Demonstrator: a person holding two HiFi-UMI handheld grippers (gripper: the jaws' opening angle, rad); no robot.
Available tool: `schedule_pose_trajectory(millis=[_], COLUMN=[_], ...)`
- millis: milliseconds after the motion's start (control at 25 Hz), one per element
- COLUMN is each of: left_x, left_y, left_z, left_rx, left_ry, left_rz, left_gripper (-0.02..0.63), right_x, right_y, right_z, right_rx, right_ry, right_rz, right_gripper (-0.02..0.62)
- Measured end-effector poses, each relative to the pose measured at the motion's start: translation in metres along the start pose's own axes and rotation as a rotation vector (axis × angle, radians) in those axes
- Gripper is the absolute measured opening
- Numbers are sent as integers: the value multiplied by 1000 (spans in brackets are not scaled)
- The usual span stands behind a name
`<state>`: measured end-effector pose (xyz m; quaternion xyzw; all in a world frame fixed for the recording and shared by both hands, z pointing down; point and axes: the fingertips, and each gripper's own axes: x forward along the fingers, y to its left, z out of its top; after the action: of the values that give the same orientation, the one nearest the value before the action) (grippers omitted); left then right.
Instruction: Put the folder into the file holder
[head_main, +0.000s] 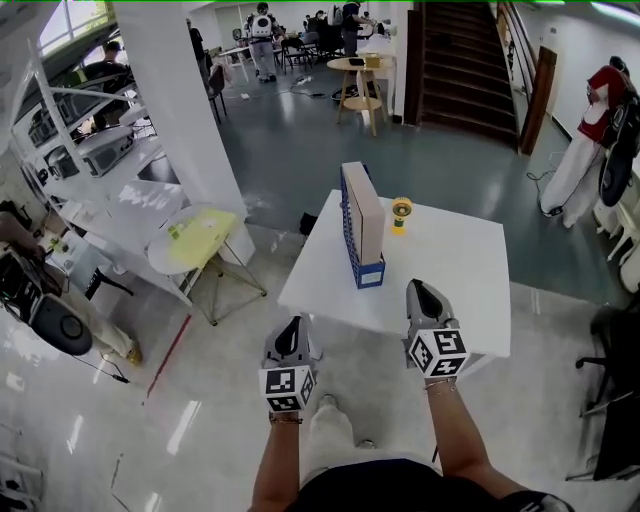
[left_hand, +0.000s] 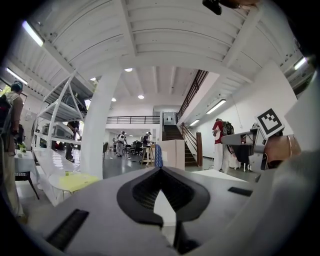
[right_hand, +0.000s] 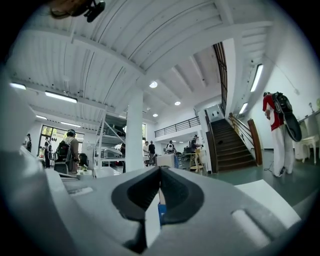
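A blue file holder (head_main: 368, 270) stands on the white table (head_main: 450, 270) near its left side. A beige folder (head_main: 366, 208) sits upright in it. In the left gripper view the folder (left_hand: 174, 153) and the blue holder (left_hand: 158, 156) stand far ahead, past my left gripper (left_hand: 160, 170). Both grippers hover at the table's near edge, well short of the holder. My left gripper (head_main: 291, 328) is off the table's front left corner, jaws shut and empty. My right gripper (head_main: 417, 288) is over the table's front edge, also shut with nothing held. In the right gripper view, that gripper's jaws (right_hand: 160, 171) meet tip to tip.
A small yellow object (head_main: 401, 212) stands on the table right of the holder. A round side table with a yellow top (head_main: 200, 240) and a white pillar (head_main: 190, 100) are to the left. Dark chairs (head_main: 615, 400) stand at the right; stairs (head_main: 460, 60) and people are farther back.
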<state>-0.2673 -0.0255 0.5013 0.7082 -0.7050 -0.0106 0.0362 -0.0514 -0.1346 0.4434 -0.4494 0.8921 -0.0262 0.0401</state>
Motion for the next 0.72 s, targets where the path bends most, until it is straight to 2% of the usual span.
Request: schedule_pose_trajectory(millis=[200,720], left_x=[-18,-38], left_y=[-12,-35], left_z=[6,11], left_rx=[-15,27], left_ry=[-24,-28], left_rz=[5,-30], left_gripper=[-2,-2], right_x=[-19,-52], right_y=[5,9], right_z=[3,-2], right_rx=[-13,-46], right_ry=[-2,22], right_rz=[11,1], right_gripper=[3,3])
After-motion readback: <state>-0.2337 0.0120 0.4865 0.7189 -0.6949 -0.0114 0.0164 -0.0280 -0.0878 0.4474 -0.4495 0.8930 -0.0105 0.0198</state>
